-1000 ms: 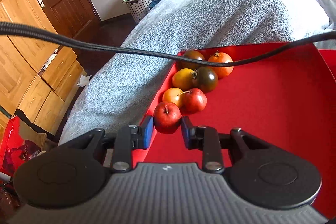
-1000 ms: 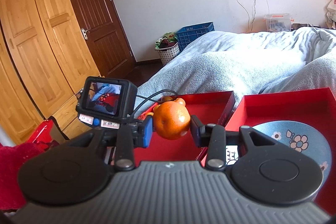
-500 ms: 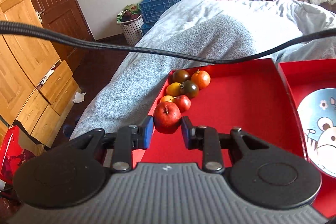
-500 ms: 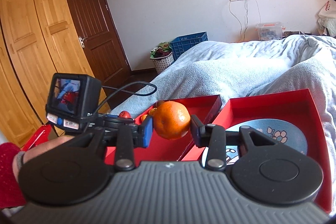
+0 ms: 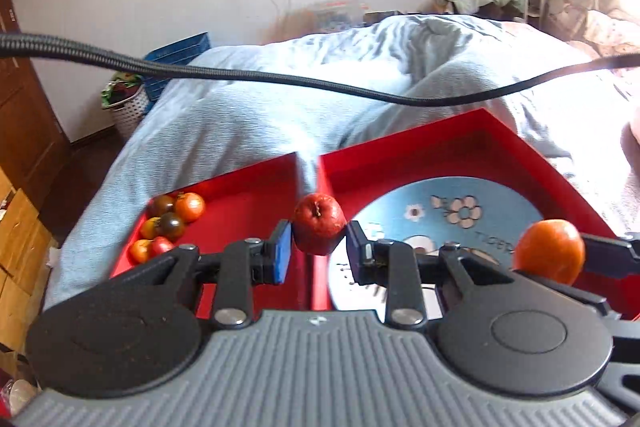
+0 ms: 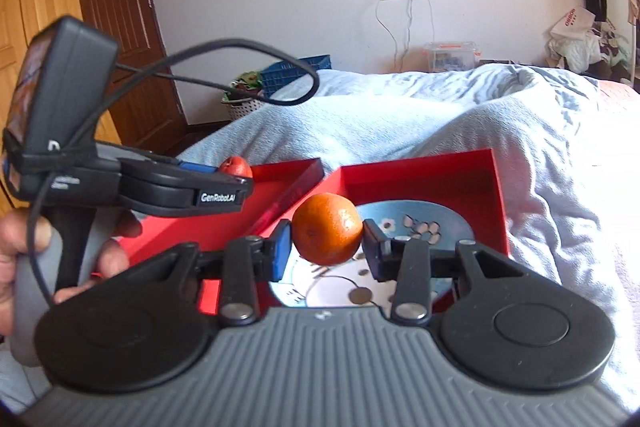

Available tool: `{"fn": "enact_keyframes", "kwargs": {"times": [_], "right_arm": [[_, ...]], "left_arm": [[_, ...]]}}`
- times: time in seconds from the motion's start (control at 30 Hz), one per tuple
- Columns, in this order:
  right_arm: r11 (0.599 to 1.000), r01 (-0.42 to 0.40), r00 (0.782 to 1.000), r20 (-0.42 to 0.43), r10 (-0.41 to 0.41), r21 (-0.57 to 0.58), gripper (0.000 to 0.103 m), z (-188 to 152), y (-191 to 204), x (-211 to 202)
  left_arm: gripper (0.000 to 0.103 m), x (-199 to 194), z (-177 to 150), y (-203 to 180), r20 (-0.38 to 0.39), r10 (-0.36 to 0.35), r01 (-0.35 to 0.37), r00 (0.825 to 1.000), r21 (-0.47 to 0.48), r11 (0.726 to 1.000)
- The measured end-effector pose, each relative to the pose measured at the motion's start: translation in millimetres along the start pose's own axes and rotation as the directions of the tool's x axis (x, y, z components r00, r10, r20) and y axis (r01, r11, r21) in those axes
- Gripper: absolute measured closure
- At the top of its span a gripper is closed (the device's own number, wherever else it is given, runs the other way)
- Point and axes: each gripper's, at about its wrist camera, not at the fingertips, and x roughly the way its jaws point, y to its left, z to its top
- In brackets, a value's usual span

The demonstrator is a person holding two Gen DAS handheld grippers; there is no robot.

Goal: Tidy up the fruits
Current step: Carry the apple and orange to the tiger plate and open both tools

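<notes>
fruits sit in both grippers: a red apple is clamped between the two fingers of the left gripper, and an orange is clamped between the two fingers of the right gripper. beyond and below the left fingertips lie two red trays side by side on a pale blue blanket; the apple hangs above the seam between them. left of the left fingers, in the far corner of the left tray, a small heap of tomatoes rests against the wall. right of the same fingers, the right tray holds a blue plate with flower marks. the orange hangs over the near edge of that plate, ahead of the right fingers. a black cable crosses the left wrist view above everything.
</notes>
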Motion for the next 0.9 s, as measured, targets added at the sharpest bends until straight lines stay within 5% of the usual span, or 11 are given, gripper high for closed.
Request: {"fn": "enact_keyframes", "kwargs": {"times": [0.17, 0.4, 0.9], "right_arm": [[0.998, 0.052, 0.994, -0.092, -0.056, -0.045, 0.062, -11.8, -21.1, 26.2], [0.966, 0.115, 0.977, -0.151, -0.153, -0.232, 0.061, -12.7, -17.7, 57.1], [0.970, 0.067, 0.971, -0.209, -0.117, -0.232, 0.057, -17.7, -31.3, 68.3]], "left_arm": [[0.069, 28.0, -6.5, -42.6, -0.064, -0.082, 0.083, 0.995, 0.004, 0.997], [0.069, 65.5, -20.9, -50.5, -0.156, -0.062, 0.065, 0.986, 0.013, 0.998], [0.066, 64.0, -23.2, -54.1, -0.162, -0.030, 0.046, 0.986, 0.100, 0.994]]}}
